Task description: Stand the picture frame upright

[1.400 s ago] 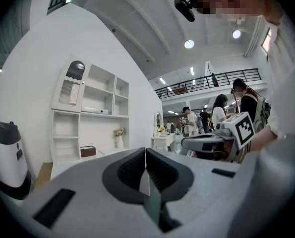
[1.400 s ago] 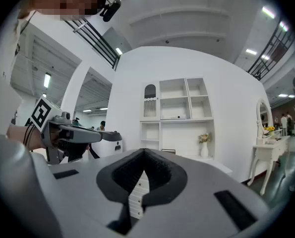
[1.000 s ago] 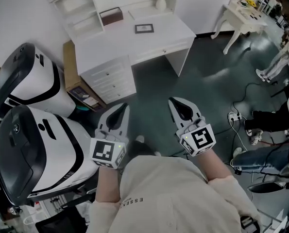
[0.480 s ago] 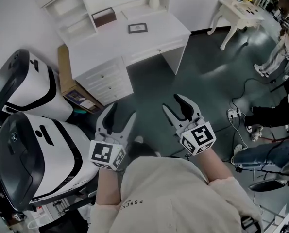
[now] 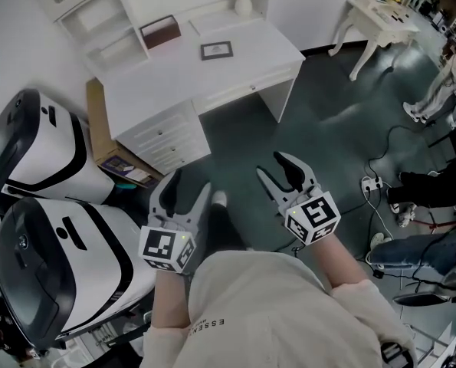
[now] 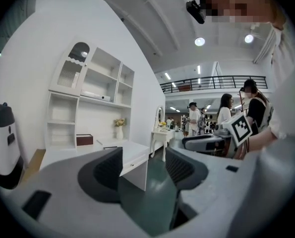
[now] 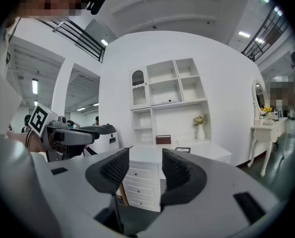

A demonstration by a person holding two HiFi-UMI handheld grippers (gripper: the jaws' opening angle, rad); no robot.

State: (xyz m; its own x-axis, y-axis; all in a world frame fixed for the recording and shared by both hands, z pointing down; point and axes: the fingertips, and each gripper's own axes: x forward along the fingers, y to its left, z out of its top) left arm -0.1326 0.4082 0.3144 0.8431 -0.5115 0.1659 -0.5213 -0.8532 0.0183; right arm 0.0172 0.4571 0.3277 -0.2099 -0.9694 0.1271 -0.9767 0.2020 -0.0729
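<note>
Plainly, nothing in hand yet — looks like the approach. Well ahead, on the white desk [image 5: 243,71]: the frame [image 5: 216,50], flat and face up, toward the back, with a brown box [image 5: 157,31] off to one side and a vase [image 5: 243,2] near, behind it. Lies well apart from both grippers, with open floor between.

Closer in, at waist height: the left gripper [image 5: 188,185] and right gripper [image 5: 276,169], side by side, pointed roughly level toward the desk. Jaws just opened on both, spread wide, with nothing between the pads, only desk and floor beyond in each gripper view.

Makes sense as readiness: opened ahead of the reach, so no pause over the frame. Held level and paired, probably for a two-handed job — one claw to lift an edge, the other to steady.

Calls next for closing the gap, then coming in low along the desk top to get a pad under the frame's rim. Worth minding the vase, easy to knock on the tilt.
</note>
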